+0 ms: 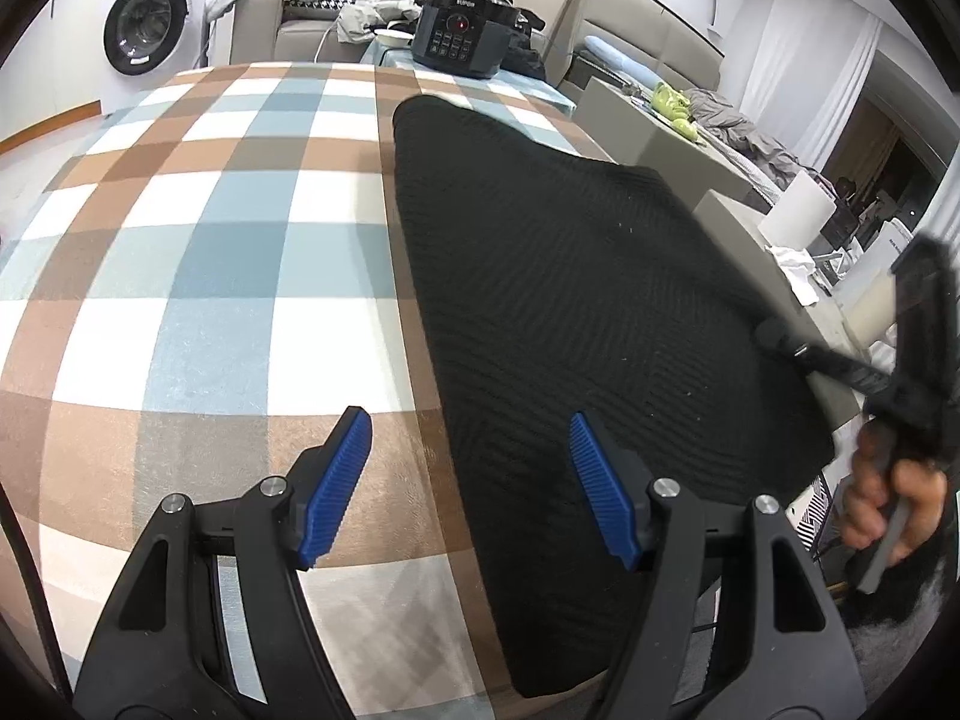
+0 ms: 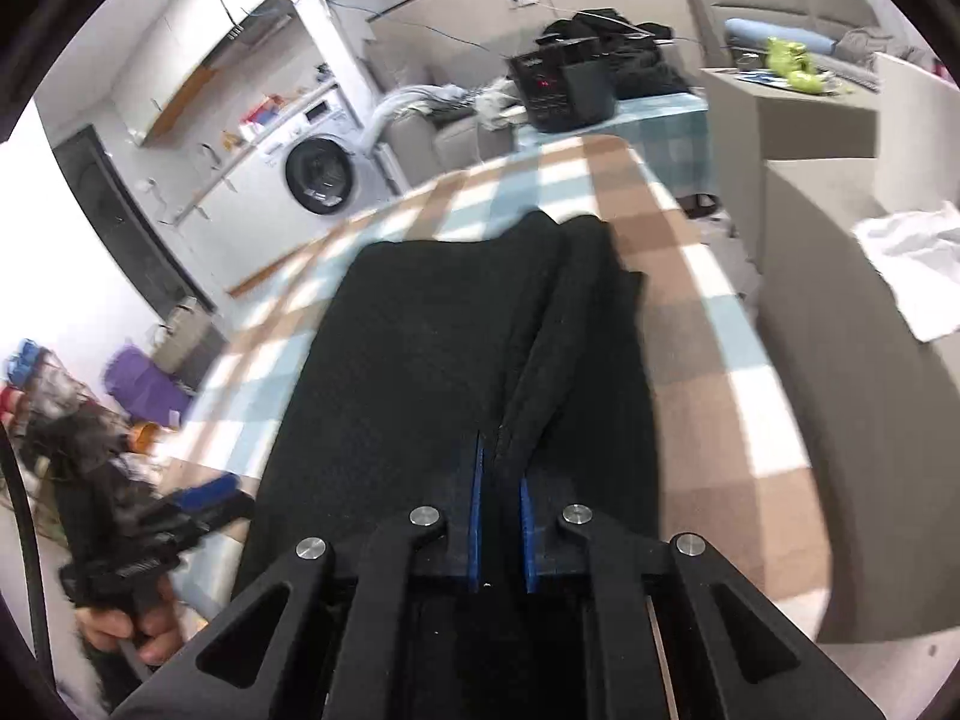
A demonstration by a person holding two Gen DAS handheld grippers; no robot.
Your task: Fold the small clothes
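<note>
My left gripper hangs over the checked blanket with its blue pads spread wide and nothing between them. The left pad sits over bare brown check, the right pad over the near part of the black garment.

The garment is a black knit with a fine ribbed weave. In the left wrist view it lies flat on the right half of the blanket, running from about six o'clock up toward twelve o'clock, its left edge fairly straight. Its right side rises toward three o'clock, where my right gripper has hold of it and my right hand wraps the handle.

In the right wrist view my right gripper is closed on an edge of the black garment; the cloth bunches into a long ridge running from the pads toward twelve o'clock. To the left of that ridge the fabric lies smooth and flat; to the right a narrower strip folds over and drapes onto the checked blanket. My left gripper shows blurred at eight o'clock.

At twelve o'clock beyond the blanket stands a black cooker.
</note>
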